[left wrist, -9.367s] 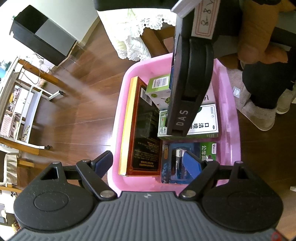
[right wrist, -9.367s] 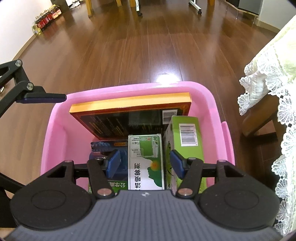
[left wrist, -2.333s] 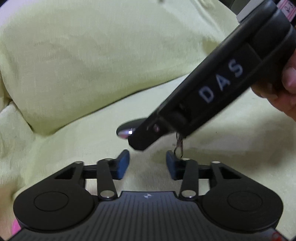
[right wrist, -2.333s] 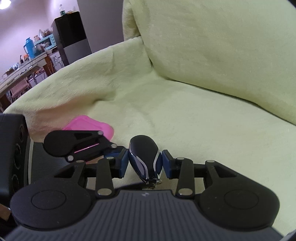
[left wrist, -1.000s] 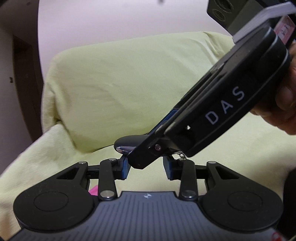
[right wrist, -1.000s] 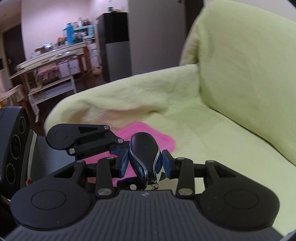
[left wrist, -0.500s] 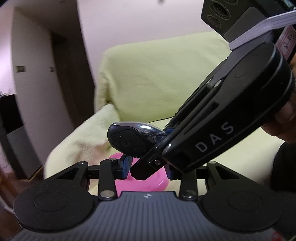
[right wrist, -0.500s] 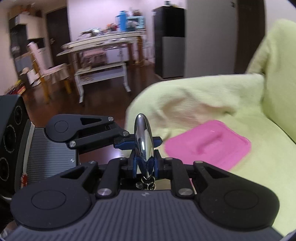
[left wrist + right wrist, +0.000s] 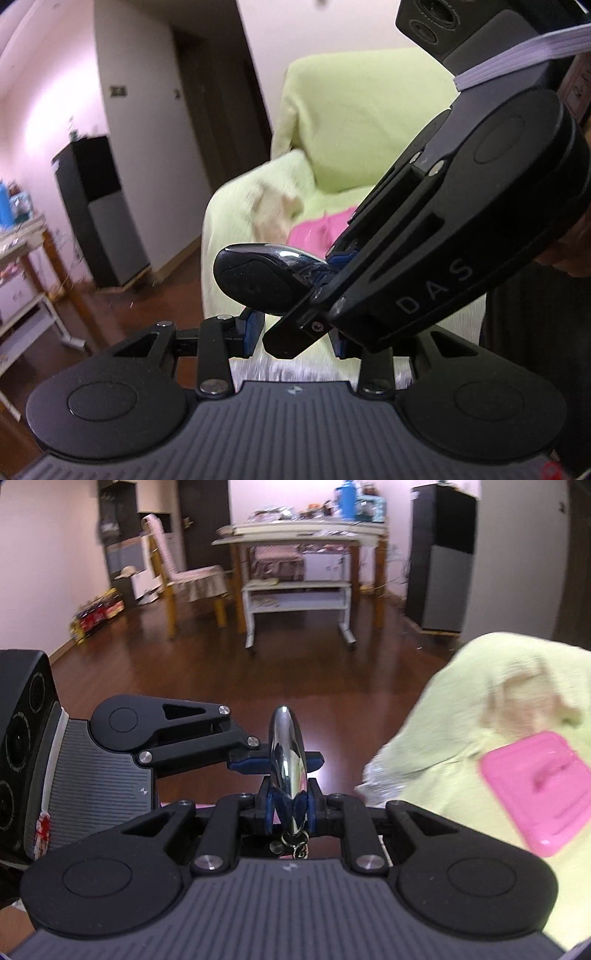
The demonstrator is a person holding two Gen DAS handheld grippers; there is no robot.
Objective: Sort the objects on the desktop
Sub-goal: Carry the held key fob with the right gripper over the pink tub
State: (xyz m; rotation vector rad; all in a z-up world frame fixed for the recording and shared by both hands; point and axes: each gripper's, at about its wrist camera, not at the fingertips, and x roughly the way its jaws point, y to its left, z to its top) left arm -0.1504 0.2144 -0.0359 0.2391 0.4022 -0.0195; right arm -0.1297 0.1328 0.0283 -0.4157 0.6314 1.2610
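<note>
Two tongs share this moment, and only one carries anything: the right tongs [image 9: 287,808] are clamped on a car key fob [image 9: 286,755], pinching it edge-on so its chrome spine points to twelve o'clock and a small key ring [image 9: 297,843] dangles at six o'clock behind the pads. A second ago the fob lay face-up between those pads over the sofa; half a second ago it had already been turned onto its edge, and now the view has swung off the cushions toward the dark wood floor [image 9: 332,672]. In the left wrist view the same fob [image 9: 258,280] shows its black button face, held out at about ten o'clock from the right tool's body. The left tongs [image 9: 295,334] stand apart and empty just below it, their blue pads [image 9: 253,332] touching nothing. Outward at three o'clock in the right wrist view lies the yellow-green sofa cover [image 9: 461,738] with a pink lid [image 9: 535,786] resting on it; at twelve o'clock, well apart, stand a cluttered worktop [image 9: 303,531] and a chair [image 9: 184,572]. I judge the pick is done and the carry has begun, probably toward a bin that neither view shows now, so the fob is neither dropped nor sorted yet.
</note>
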